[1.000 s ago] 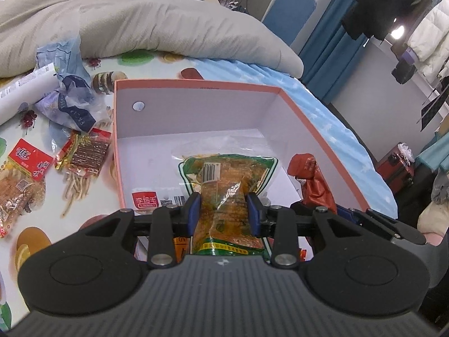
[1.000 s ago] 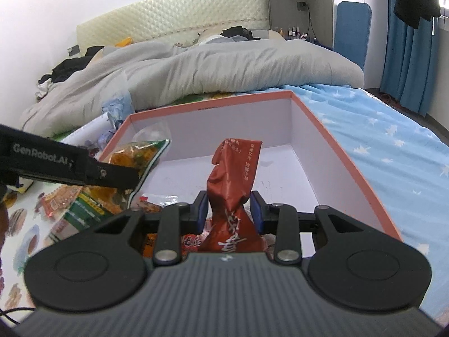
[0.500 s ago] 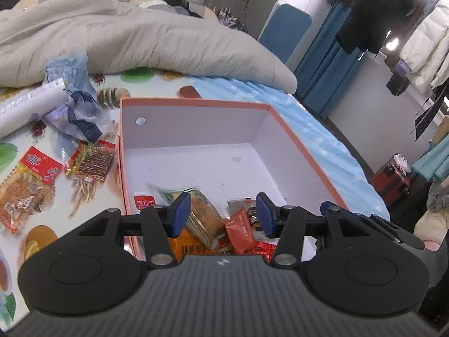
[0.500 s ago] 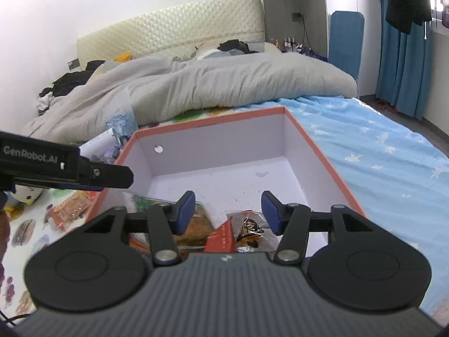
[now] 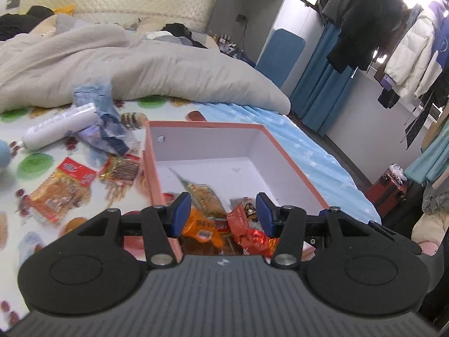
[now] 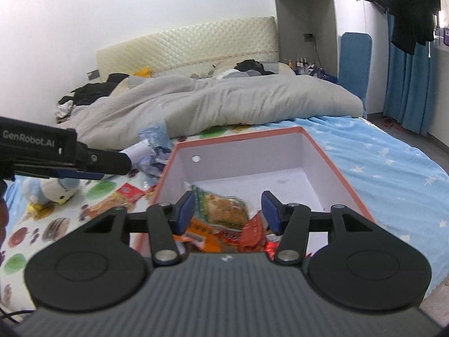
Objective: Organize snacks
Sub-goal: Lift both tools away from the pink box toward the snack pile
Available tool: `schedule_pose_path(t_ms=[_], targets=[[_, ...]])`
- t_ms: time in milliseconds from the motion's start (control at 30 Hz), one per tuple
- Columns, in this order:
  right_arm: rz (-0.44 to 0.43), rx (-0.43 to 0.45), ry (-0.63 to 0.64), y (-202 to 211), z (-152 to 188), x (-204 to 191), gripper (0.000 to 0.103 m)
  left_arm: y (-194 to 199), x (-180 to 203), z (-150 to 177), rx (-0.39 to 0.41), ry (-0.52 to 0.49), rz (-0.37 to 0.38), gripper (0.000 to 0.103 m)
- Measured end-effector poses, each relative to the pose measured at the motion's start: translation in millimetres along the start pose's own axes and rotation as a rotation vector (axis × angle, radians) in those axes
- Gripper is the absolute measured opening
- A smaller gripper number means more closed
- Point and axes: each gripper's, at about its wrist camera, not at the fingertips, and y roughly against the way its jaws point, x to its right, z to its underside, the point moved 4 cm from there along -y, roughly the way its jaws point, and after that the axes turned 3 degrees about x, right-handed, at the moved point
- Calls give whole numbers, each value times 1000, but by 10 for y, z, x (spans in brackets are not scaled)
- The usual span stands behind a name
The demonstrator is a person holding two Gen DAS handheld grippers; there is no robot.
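An orange-rimmed white box [image 5: 289,157] [image 6: 331,163] lies on the bed. At its near end lie several snack packs: a green-edged yellow pack [image 5: 203,195] [image 6: 224,209], a red pack [image 5: 247,230] [image 6: 254,231] and orange packs [image 5: 202,230]. My left gripper [image 5: 223,210] is open and empty above the box's near end. My right gripper [image 6: 227,210] is open and empty above the same packs. The left gripper's side also shows in the right wrist view [image 6: 67,157]. More snack packs [image 5: 60,188] [image 5: 120,168] lie on the sheet left of the box.
A white tube [image 5: 59,126] and crumpled blue plastic [image 5: 103,129] lie beyond the loose snacks. A blue plush toy [image 6: 50,189] sits at the left. A grey duvet [image 5: 126,67] covers the far bed. A red suitcase [image 5: 388,191] stands on the floor at the right.
Both grippers opened and dropped their packs into the box: the left the green-edged yellow pack, the right the red pack. Both have since pulled up and back.
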Motion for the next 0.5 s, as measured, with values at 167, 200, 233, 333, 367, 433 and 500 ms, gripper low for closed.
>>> schedule_pose_path(t_ms=[167,200,233,333,367,433,500], targets=[[-21,19,10,245,14,-229,55,435,-109,148,13,8,-14,56],[-26,22,13,282,13,-275,55,520,-138,184,17,11,-21,56],[-34,27,16,316,15,-311,55,594,-173,216,20,19,-27,56],[-57,28,21,410,35,-443,55,818,-280,321,30,47,-44,56],[-65,27,24,434,41,-483,55,888,-305,358,32,50,-51,56],[-81,28,35,482,58,-562,55,1006,-360,416,35,58,-64,56],[-96,27,47,531,85,-638,55,1123,-417,480,38,66,-78,56]])
